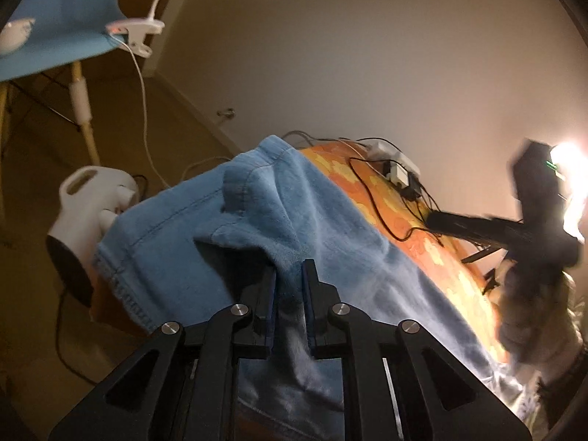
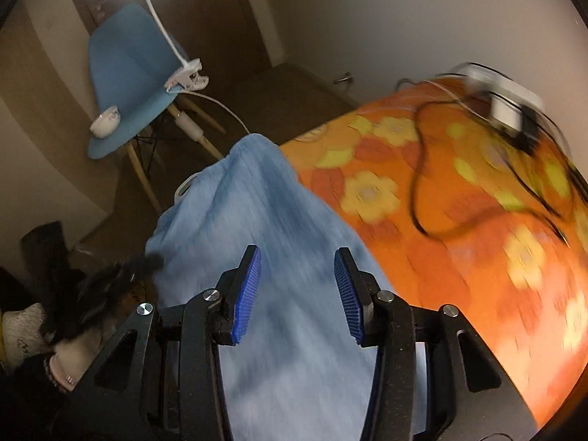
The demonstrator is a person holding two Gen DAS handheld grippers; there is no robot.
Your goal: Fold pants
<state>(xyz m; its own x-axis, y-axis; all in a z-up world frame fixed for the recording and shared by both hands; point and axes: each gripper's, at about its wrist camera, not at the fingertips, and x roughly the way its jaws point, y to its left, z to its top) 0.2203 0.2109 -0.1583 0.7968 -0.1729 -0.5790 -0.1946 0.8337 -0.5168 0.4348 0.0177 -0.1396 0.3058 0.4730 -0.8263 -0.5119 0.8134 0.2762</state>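
One fold of the pants (image 1: 257, 220) is pinched by the left gripper (image 1: 289, 283); the right gripper (image 2: 297, 286), spread above the cloth, holds nothing, so slippage is risked.

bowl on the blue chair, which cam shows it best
The right wrist view. There the whole white bowl sits near the front edge of the blue chair, with its rim and a faint pattern visible. In the left wrist view the bowl is cut off at the frame's left edge and blurred.
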